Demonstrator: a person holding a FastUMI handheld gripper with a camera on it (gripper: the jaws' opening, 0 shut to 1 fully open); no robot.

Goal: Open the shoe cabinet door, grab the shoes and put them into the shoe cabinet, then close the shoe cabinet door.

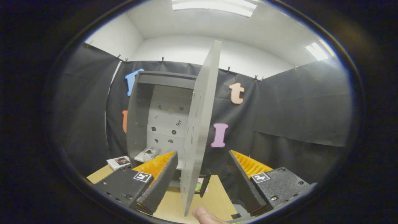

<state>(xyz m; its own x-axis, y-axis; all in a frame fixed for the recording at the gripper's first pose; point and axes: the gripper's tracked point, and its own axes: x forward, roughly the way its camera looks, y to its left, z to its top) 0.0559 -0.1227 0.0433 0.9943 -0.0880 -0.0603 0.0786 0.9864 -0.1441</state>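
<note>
Booth with black cloth walls, white ceiling with light panels, tan tabletop point(214, 196) at the bottom. Gripper point(202, 174) fingers spread wide apart, nothing pinched; the near edge of the open cabinet door point(200, 124) stands in the gap between them, not touched by either finger as far as the view shows. A fingertip of a person's hand point(205, 216) shows at the near bottom, just right of the door's lower corner. Door is grey, swung out toward the camera, upright and seen almost edge-on. Shoe cabinet point(161, 115) sits beyond the left finger, grey shell with a pale back panel carrying small dark marks; interior is exposed. One white shoe point(151, 153) lies on the cabinet's bottom shelf, just past the left finger's tip. A small booklet or card point(118, 162) lies on the table left of the cabinet, near its base. A small colourful item point(200, 185) sits low behind the door's bottom edge, too hidden to identify.
</note>
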